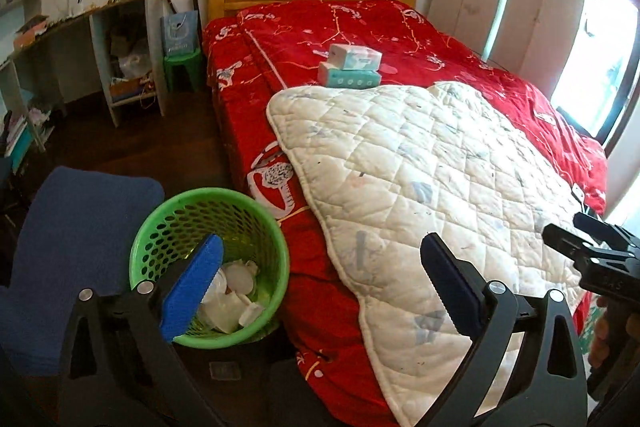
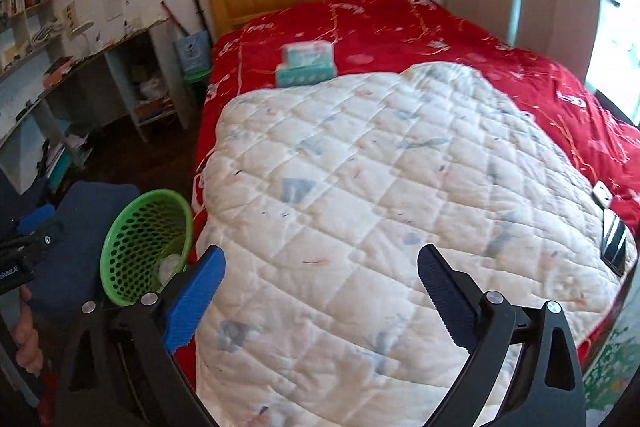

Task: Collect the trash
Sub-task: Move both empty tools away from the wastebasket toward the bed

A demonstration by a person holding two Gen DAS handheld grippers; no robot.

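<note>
Beside bed (image 1: 240,115): green basket (image 1: 168,227) holds white trash (image 1: 236,291), within easy drop reach. Left gripper (image 1: 320,279) and right gripper (image 2: 320,279) both wide, empty, over quilt (image 2: 360,167)

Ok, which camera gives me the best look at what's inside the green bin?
The left wrist view: it looks down into the green bin, showing white crumpled trash at the bottom. The right wrist view shows the bin side-on at the frame's edge, with only a white scrap visible.
</note>
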